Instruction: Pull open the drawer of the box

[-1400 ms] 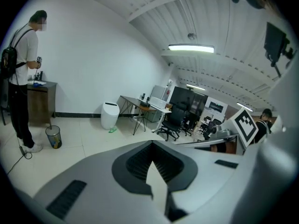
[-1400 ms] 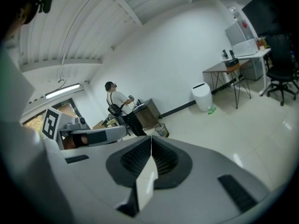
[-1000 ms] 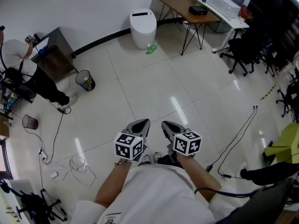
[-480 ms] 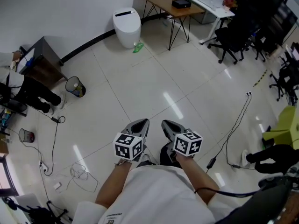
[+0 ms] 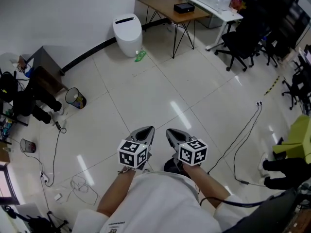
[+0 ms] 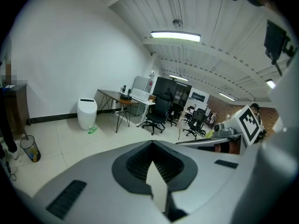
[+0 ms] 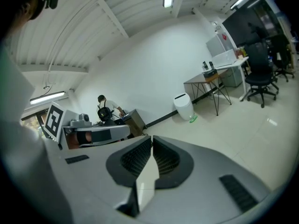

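So the box with the drawer isn't in any view right now. No sign of it on the white tiled floor point(image 5: 146, 91) or on the brown wooden table with thin black legs point(image 5: 163, 4) across the room.

The left gripper point(image 5: 149, 129) and right gripper point(image 5: 169, 131) are side by side, close in front of the person's body, both pointing out over bare floor. Both sets of jaws are closed with nothing between them.

My read is that this is the very start, just getting over to the box. The drawer hasn't been touched yet. Next up would be finding the box, lining one gripper up with the drawer front, and opening its jaws before going for the handle.
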The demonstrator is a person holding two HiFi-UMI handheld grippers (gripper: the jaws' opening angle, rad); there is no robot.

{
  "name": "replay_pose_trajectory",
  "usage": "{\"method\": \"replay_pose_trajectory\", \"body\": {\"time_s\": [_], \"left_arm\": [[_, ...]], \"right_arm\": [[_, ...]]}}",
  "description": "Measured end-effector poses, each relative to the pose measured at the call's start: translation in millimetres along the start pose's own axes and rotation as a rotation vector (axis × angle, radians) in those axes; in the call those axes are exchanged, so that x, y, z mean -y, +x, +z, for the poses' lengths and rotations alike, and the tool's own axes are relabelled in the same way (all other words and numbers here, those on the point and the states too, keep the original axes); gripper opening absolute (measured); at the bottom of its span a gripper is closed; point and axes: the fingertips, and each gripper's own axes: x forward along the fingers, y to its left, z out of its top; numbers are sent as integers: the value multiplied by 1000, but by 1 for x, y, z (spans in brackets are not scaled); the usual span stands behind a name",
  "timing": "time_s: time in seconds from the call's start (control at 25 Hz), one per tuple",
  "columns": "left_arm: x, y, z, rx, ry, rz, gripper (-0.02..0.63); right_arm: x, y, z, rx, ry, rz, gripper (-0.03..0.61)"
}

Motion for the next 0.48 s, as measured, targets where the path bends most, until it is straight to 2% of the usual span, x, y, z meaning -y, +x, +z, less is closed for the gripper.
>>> {"method": "replay_pose_trajectory", "body": {"time_s": [0.32, 0.48], "left_arm": [[24, 87, 31, -30, 36, -14, 0], [46, 126, 43, -36, 45, -25, 0]], "right_arm": [[54, -6, 28, -77, -130, 64, -8], [88, -23, 43, -90, -159, 63, -8]]}}
